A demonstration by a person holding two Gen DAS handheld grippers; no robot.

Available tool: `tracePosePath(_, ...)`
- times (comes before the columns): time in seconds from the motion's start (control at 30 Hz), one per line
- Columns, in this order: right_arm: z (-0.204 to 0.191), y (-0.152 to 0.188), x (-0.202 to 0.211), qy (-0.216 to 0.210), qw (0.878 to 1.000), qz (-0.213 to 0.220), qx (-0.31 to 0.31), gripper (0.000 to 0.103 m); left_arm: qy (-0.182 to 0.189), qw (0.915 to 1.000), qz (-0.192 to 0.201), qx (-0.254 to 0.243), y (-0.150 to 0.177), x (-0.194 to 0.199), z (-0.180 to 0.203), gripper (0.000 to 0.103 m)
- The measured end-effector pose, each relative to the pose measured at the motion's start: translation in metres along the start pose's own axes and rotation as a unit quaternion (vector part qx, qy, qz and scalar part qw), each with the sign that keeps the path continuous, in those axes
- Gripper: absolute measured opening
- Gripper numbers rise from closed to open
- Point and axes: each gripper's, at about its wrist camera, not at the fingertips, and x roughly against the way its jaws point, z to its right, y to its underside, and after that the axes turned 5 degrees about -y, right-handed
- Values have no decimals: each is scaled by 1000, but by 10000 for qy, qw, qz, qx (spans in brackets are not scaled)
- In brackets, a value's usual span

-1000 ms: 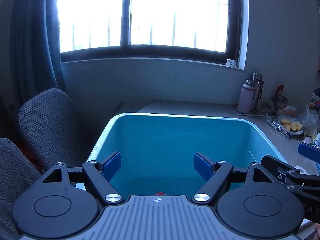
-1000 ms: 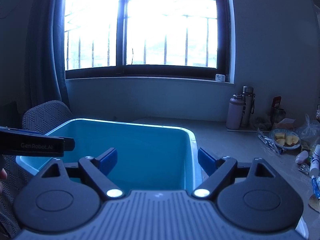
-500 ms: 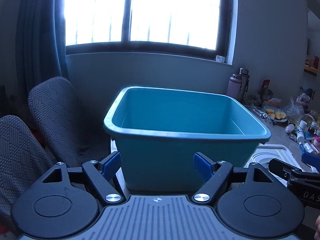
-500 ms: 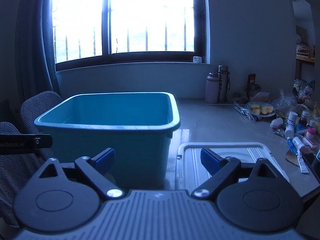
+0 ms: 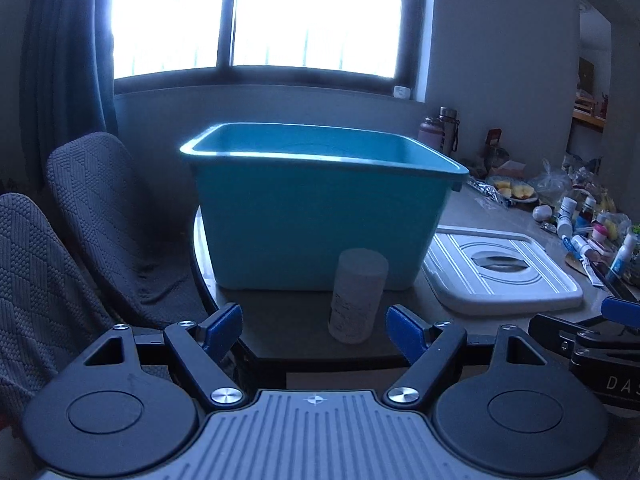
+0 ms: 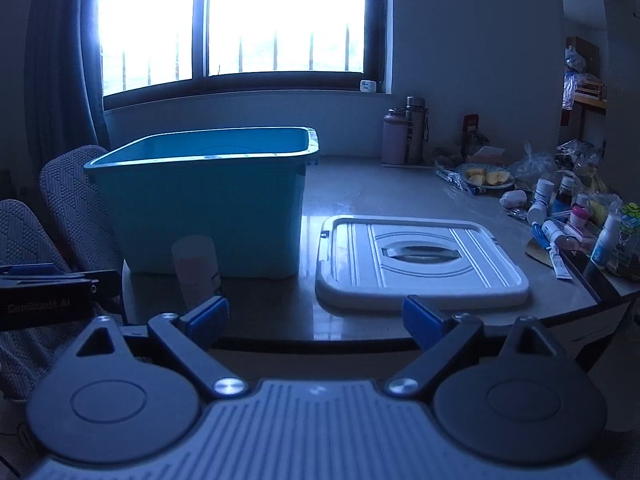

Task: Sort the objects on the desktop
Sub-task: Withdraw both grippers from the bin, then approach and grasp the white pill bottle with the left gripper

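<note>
The left wrist view shows a pale cylindrical container (image 5: 357, 294) standing upright in full just before the teal bin (image 5: 320, 208), while the right wrist view has it at 9 o'clock, half hidden behind a blue pad. Both the left hand-held gripper (image 5: 314, 330) and right hand-held gripper (image 6: 316, 318) gape wide, holding nothing. The white lid (image 6: 416, 260) lies flat on the surface (image 6: 380, 188) beside the bin (right side), and small bottles and tubes (image 6: 560, 220) crowd the 3 o'clock edge.

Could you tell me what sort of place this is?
Probably a lived-in home room: a cluttered table by a barred window, fabric-covered chairs, drink bottles and a plate of cut fruit.
</note>
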Motion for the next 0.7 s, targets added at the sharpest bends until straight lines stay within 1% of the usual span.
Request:
tracePosePath(0.13, 7, 10, 8, 188, 9997, -81, -100, 94, 75, 9999, -27, -80, 6, -4, 10, 81)
tracePosePath(0.37, 15, 17, 12, 324, 9993, -144, -148, 94, 113, 9999, -21, -119, 9, -15, 23, 81)
tracePosePath(0.7, 34, 12, -14, 347, 9990, -229, -187, 94, 104, 9998, 8, -189, -3, -51, 38, 81)
